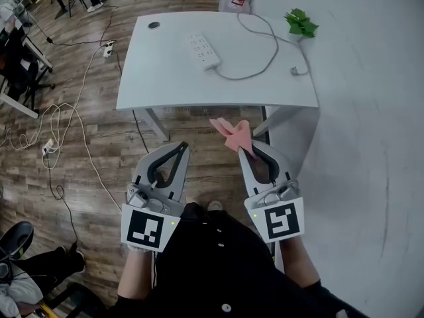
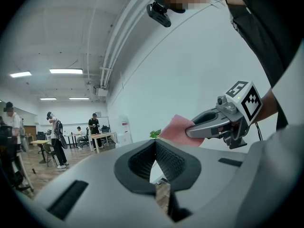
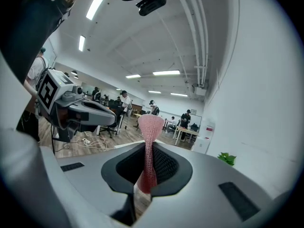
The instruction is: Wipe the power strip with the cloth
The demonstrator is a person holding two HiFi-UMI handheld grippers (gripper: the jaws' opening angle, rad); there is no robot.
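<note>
Head view: power strip (image 1: 203, 50) lies diagonally on the white table (image 1: 152, 78), toward its far side, sockets up. Its cable (image 1: 265, 52) loops off to the right, toward the plant (image 1: 301, 24). Both tools are held close to the body, well short of the table, so wiping hasn't started and this looks like the approach step. Right gripper (image 1: 246, 148) is clamped on the pink cloth (image 1: 232, 132), with most of the cloth sticking out past the tips. Left gripper (image 1: 180, 147) has its jaws together and carries nothing.

Left gripper view: pads meet with nothing between them. Cloth shows only at the other tool's tip, fanned out loose.

Right gripper view: cloth is pinched as a narrow fold between the pads and flares out above them. The hold looks thin.

How I'd do it:
- bring the right tool forward over the strip and come down tilted, so the free cloth lands flat on the socket face, not the jaw tips
- stroke along the strip's length, starting from the cable end
- keep pressure light; with a pinch that narrow, drag could pull the cloth out
- the strip looks light and unfixed, so use the closed left tool to pin one end, or it'll likely skate across the table
- stay clear of the cable loop so it doesn't snag
</note>
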